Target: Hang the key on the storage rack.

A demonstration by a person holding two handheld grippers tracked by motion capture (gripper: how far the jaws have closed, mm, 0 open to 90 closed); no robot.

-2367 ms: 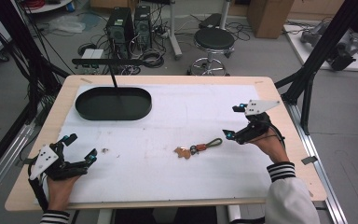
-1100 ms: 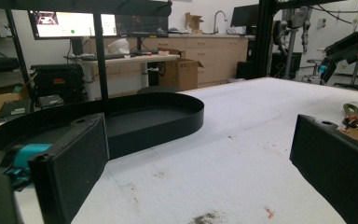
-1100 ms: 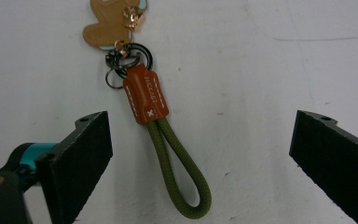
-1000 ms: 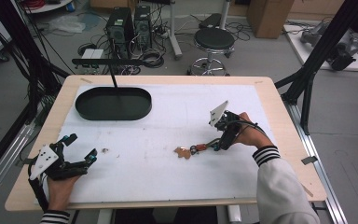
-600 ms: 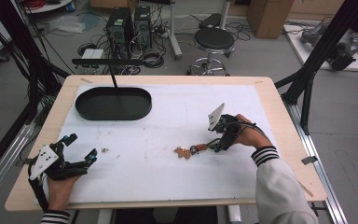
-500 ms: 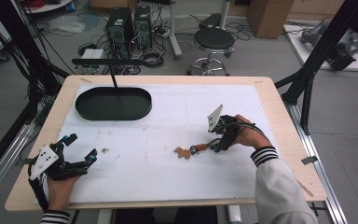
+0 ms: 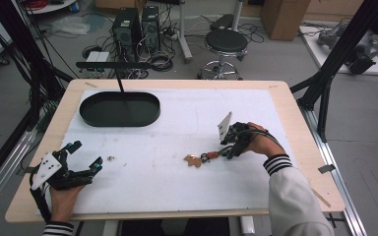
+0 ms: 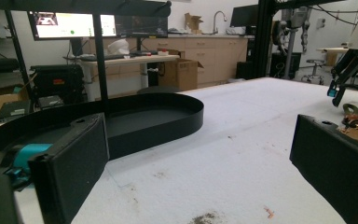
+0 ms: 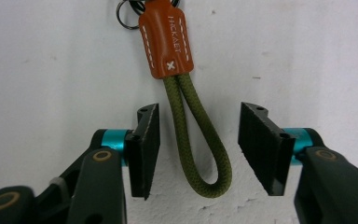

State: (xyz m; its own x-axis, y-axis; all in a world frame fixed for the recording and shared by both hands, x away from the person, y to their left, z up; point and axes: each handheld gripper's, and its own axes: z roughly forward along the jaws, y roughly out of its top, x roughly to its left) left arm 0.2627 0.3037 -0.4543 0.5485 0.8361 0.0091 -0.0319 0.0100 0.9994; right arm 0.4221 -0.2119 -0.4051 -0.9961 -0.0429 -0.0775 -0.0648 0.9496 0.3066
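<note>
A keychain [image 7: 207,157] lies mid-table: an olive cord loop [image 9: 209,186], an orange leather tab [image 9: 165,39], metal rings and a brown tag [image 7: 193,161]. My right gripper [image 7: 226,150] points down over the cord end. In the right gripper view its jaws have just been closing, and the loop lies between the pads [image 9: 147,144] with a gap on each side. The right gripper [image 9: 200,112] is open. My left gripper [image 7: 86,154] rests at the front left, jaws wide apart and empty [image 8: 200,186]. It looks across at the keychain [image 8: 352,119].
A black oval tray [image 7: 119,123] sits at the back left, with a thin black pole [image 7: 121,91] rising from it; the left gripper view shows its wall [image 8: 158,133]. Small brown specks [image 7: 110,158] dot the white table cover. Beyond the far edge are a stool and computer towers.
The right hand moved left from the table's right side to the keychain's cord end and has stayed there for the last second. The left hand has not moved.
</note>
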